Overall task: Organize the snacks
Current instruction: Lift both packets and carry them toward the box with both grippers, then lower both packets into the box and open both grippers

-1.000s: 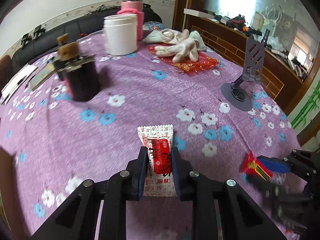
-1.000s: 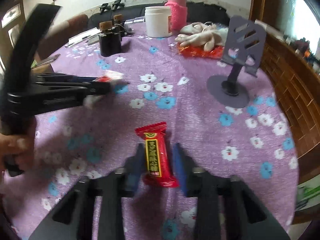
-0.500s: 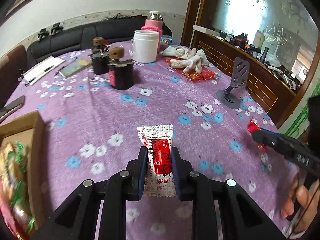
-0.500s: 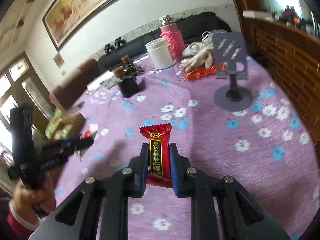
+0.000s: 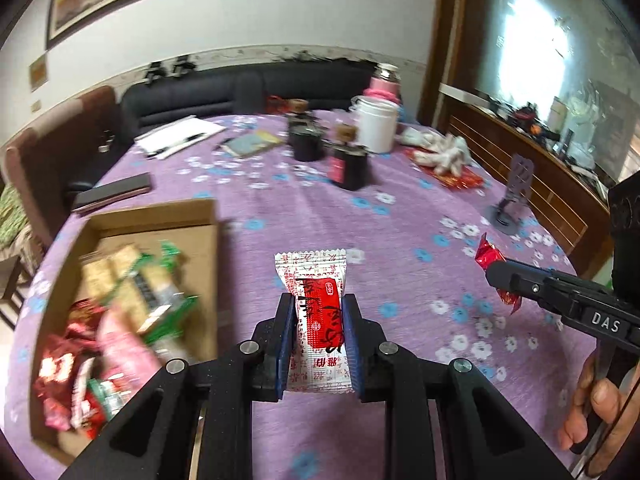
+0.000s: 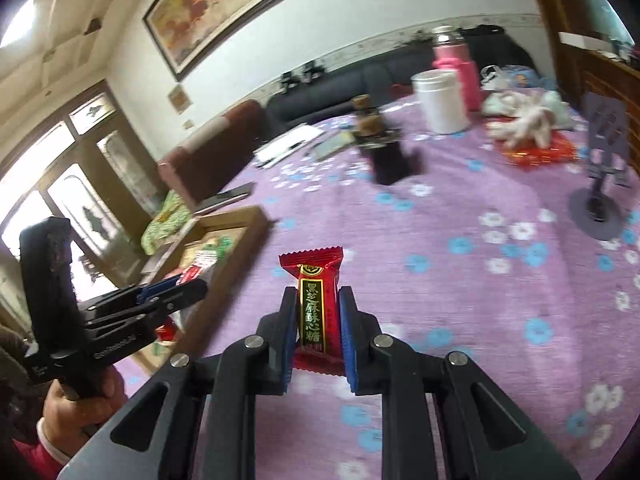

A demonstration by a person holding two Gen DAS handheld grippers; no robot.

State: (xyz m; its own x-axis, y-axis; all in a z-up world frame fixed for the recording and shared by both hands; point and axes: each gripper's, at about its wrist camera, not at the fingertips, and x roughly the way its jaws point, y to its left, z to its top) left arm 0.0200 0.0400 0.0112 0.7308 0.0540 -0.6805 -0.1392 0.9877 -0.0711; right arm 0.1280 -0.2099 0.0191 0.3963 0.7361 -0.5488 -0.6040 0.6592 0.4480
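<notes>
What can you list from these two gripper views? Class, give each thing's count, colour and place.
white-and-red snack: one, held in left gripper
red snack: one, held in right gripper
cardboard box: one, brown, table's left, holding mixed snacks
dark jars: two, cork-topped, mid-table
white tub: one, far side
pink flask: one, behind tub
phone stand: one, grey, right
tablecloth: purple, flowered
left gripper: black, blue-padded fingers
right gripper: same

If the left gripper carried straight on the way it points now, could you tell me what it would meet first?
Probably the purple tablecloth itself: the left gripper, shut on the white-and-red snack packet, has bare cloth ahead. Further on stands the dark jar, though depth is unclear.
</notes>
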